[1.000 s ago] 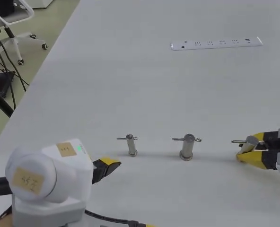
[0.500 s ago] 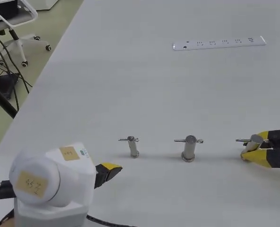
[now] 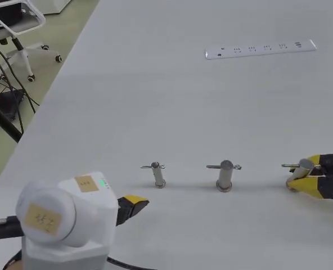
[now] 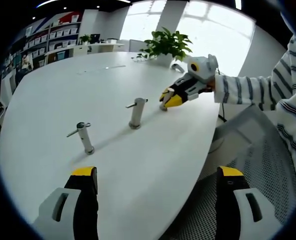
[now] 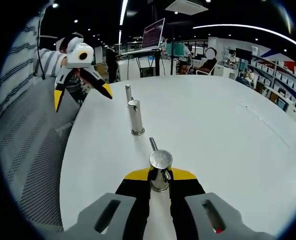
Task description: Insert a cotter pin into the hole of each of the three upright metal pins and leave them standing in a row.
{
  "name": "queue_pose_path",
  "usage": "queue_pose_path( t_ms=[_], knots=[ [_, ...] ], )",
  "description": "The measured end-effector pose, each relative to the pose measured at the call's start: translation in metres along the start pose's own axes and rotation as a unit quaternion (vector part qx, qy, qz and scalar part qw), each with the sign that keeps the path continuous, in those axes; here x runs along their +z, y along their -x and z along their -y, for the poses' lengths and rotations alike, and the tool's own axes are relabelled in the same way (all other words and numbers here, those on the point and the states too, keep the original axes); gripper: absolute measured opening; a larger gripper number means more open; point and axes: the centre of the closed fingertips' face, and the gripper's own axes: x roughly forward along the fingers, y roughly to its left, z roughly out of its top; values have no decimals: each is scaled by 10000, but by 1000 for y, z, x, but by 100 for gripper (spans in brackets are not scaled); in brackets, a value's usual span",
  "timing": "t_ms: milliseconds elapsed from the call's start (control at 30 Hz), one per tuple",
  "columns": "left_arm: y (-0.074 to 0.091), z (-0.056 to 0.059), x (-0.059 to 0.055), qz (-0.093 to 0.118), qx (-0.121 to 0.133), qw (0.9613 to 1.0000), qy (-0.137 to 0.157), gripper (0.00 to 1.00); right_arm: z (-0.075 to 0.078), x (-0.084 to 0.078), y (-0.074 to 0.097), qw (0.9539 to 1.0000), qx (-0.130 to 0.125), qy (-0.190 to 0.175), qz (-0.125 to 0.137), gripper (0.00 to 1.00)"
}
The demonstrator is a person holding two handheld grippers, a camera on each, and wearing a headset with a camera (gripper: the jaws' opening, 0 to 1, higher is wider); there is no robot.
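At the row's right end, your right gripper (image 5: pixel 159 178) pinches the short silver metal pin (image 5: pixel 160 160) with its thin wire cotter pin (image 5: pixel 152 144), left gripper (image 4: pixel 157 172) gaping empty; a skewed release could topple it.

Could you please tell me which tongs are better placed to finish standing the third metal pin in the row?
Right, I think. The right tongs clasp the rightmost pin; the left tongs hang open near the edge of the table, short of the leftmost pin.
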Motion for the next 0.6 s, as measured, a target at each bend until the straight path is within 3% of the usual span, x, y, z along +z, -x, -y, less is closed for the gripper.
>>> queue_pose_path(
  t_ms=[300,467,600],
  knots=[
    [1,-2,1,-9,75,10000,21,98,0,2,1,10000,-87,-12,21,11],
    [3,-3,3,59,117,9999,-38,98,3,13,7,9996,-197,-131,179,30],
    [6,-6,10,244,192,9995,-95,98,3,22,16,9993,-350,-89,117,31]
  ],
)
